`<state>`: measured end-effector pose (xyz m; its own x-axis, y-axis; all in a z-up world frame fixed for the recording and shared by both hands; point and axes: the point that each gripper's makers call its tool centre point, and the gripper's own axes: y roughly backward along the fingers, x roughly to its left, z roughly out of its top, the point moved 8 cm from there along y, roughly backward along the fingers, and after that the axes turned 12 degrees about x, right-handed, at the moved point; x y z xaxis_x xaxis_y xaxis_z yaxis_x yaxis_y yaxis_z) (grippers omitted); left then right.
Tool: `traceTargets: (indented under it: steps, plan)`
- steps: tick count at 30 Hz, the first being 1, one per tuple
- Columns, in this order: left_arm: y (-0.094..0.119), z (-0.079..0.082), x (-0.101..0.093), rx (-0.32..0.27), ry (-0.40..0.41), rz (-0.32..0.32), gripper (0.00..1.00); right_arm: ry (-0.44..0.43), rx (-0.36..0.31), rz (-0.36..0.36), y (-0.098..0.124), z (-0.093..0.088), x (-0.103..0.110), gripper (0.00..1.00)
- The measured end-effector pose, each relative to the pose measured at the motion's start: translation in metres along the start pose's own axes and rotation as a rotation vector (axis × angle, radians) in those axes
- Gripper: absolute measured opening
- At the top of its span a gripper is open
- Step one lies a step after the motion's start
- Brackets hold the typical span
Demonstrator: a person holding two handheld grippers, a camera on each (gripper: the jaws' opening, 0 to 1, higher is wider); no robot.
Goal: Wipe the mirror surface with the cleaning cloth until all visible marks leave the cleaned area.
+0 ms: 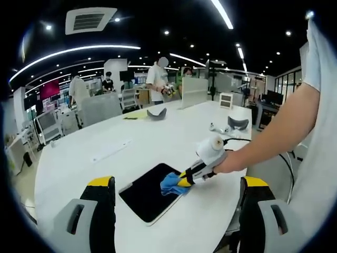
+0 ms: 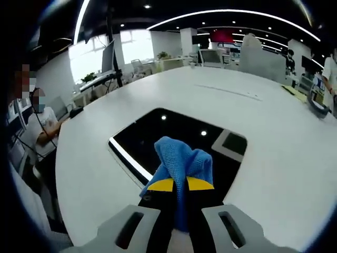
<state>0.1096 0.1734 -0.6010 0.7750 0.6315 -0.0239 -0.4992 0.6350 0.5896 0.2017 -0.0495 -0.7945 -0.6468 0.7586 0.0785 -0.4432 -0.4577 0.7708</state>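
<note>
Left gripper view: left gripper (image 1: 176, 211) held back from the work, its yellow-tipped jaws spread wide with nothing between them, hovering over the near edge of the white table (image 1: 79, 153). Further right in that view, the mirror (image 1: 145, 192) lies flat on the table, a dark rectangular pane; the right gripper (image 1: 184, 179) reaches in from the right, held by a hand (image 1: 229, 162), pressing the blue cleaning cloth (image 1: 169, 183) onto the mirror's far right edge. Right gripper view: mirror (image 2: 158, 137) reflects ceiling lights and a bright strip along its left edge; jaws clenched on the cloth (image 2: 181, 161), which bunches up ahead of the tips and sits on the near part of the glass. No marks can be made out at this resolution. Judgement: wiping is under way, with most of the pane ahead unswept. To do it well, keep the cloth flat under the tips, overlap strokes, and steady the mirror if it slides.
</note>
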Motion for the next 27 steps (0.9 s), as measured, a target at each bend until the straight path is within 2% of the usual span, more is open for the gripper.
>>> traceTargets:
  steps: [27]
  plan:
    - [-0.009, 0.010, -0.006, 0.001, -0.029, -0.015, 0.99, -0.045, -0.009, -0.064, 0.013, -0.015, -0.017, 0.02]
